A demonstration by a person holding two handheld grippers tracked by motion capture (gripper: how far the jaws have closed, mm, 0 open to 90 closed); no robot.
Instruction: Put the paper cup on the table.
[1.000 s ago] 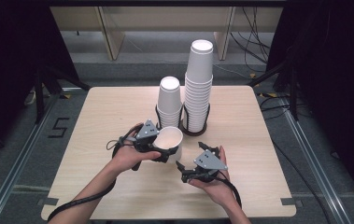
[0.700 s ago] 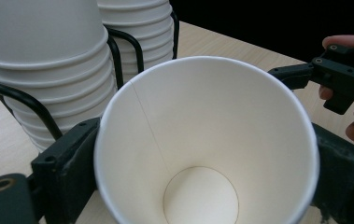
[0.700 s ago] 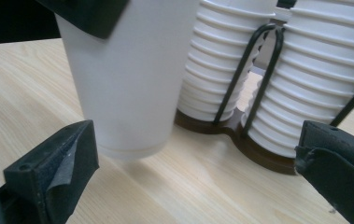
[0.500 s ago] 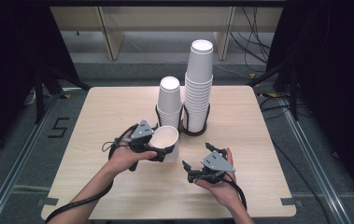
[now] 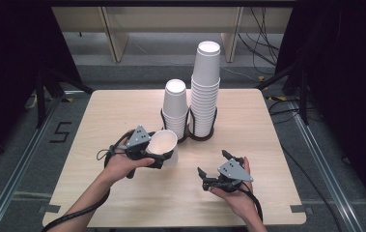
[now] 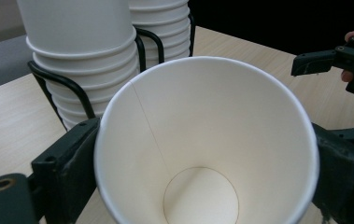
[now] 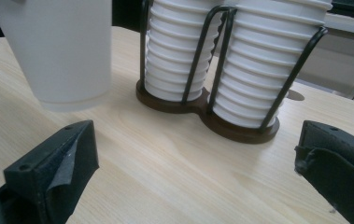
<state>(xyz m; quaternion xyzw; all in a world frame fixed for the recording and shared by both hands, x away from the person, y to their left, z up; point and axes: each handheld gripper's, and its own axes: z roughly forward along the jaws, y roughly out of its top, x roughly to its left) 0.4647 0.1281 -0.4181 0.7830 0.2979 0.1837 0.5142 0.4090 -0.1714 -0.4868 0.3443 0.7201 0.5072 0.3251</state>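
Note:
My left gripper [image 5: 163,157] is shut on a white paper cup [image 5: 162,146], held just above the table with its mouth turned up toward me. In the left gripper view the cup [image 6: 207,154] is empty, with a black jaw pressing each side. My right gripper [image 5: 213,164] stands open over bare wood at the front right, nothing between its jaws. Behind stand two stacks of upside-down white cups in a black wire holder [image 5: 190,129]: a short stack [image 5: 176,106] and a tall stack [image 5: 205,84]. The held cup [image 7: 55,51] hangs left of the holder [image 7: 207,107].
The light wooden table [image 5: 98,121] has bare wood to the left, right and front of the holder. Dark floor, cables [image 5: 262,43] and furniture legs surround the table.
My right gripper has pulled back toward the front right edge and opened wider. The left gripper has shifted slightly left and toward me with the cup, which now tilts more upward.

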